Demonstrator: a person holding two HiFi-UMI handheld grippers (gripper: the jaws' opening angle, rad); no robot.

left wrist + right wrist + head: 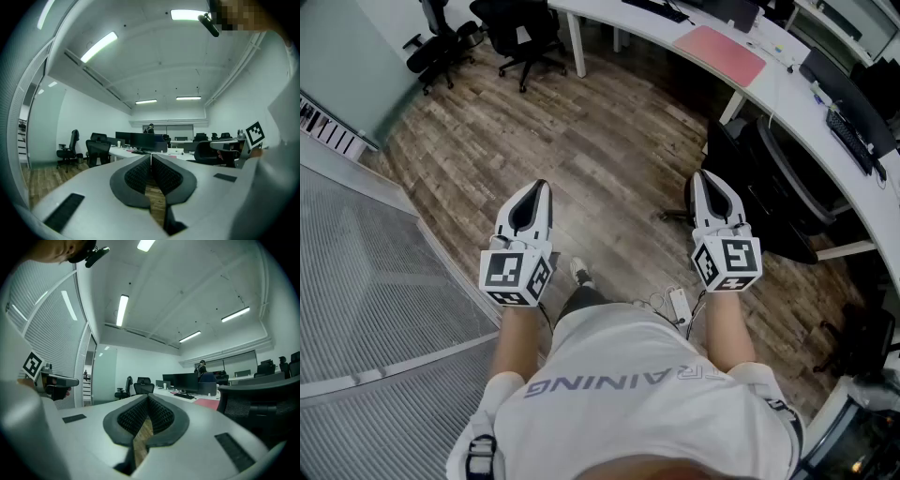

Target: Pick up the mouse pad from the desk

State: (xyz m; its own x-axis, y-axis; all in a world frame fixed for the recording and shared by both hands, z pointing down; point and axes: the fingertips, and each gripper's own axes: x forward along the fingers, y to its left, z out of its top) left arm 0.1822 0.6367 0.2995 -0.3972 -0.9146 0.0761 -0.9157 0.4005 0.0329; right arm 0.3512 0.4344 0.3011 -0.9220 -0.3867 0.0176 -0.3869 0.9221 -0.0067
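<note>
The job is not begun yet: the left gripper (534, 192) and the right gripper (709, 184) are both closed tight on nothing, and the pink mouse pad (720, 54) lies flat on the desk (780, 90), well apart from them.

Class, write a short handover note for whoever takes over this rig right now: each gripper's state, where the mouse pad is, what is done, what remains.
Left gripper: shut, empty, held level.
Right gripper: shut, empty, held level.
Both are over the wood floor, well short of the desk.
The pink mouse pad lies flat on the desk, untouched.
Done: nothing yet.
Left: walk to the desk, open a gripper, grip the pad's edge and lift it off.
</note>
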